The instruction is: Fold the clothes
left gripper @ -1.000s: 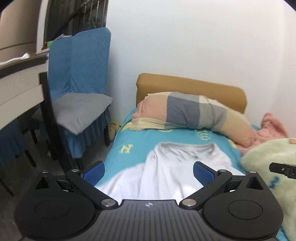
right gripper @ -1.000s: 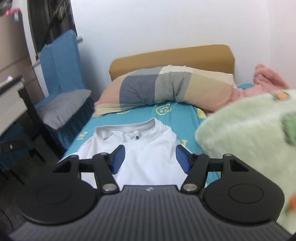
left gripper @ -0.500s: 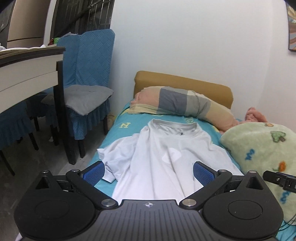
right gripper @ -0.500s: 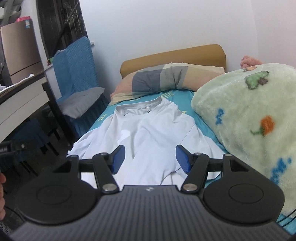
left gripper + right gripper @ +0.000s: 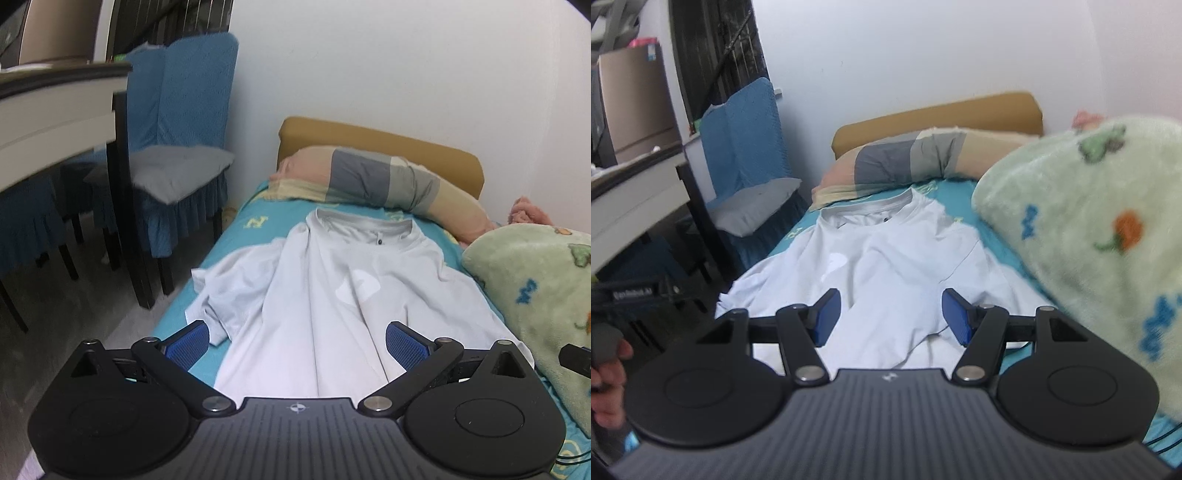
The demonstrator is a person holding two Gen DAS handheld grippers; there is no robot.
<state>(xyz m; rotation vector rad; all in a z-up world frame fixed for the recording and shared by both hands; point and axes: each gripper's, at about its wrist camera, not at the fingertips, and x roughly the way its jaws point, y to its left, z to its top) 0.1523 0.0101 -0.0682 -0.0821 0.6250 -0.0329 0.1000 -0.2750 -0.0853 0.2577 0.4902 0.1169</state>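
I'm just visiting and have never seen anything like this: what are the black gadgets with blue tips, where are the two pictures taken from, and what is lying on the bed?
No robot here: a person holds two hand-held black grippers, each carrying a wide-angle camera looking along its blue-padded fingers. One picture comes from the left gripper, the other from the right gripper. Both are open and hold nothing. Ahead, on the bed's turquoise sheet, a white short-sleeved T-shirt lies spread out, collar toward the grey, peach and cream patchwork pillow, one sleeve bunched at the bed's edge. A fluffy pale green blanket is heaped beside it. A blue-covered chair stands next to the bed.
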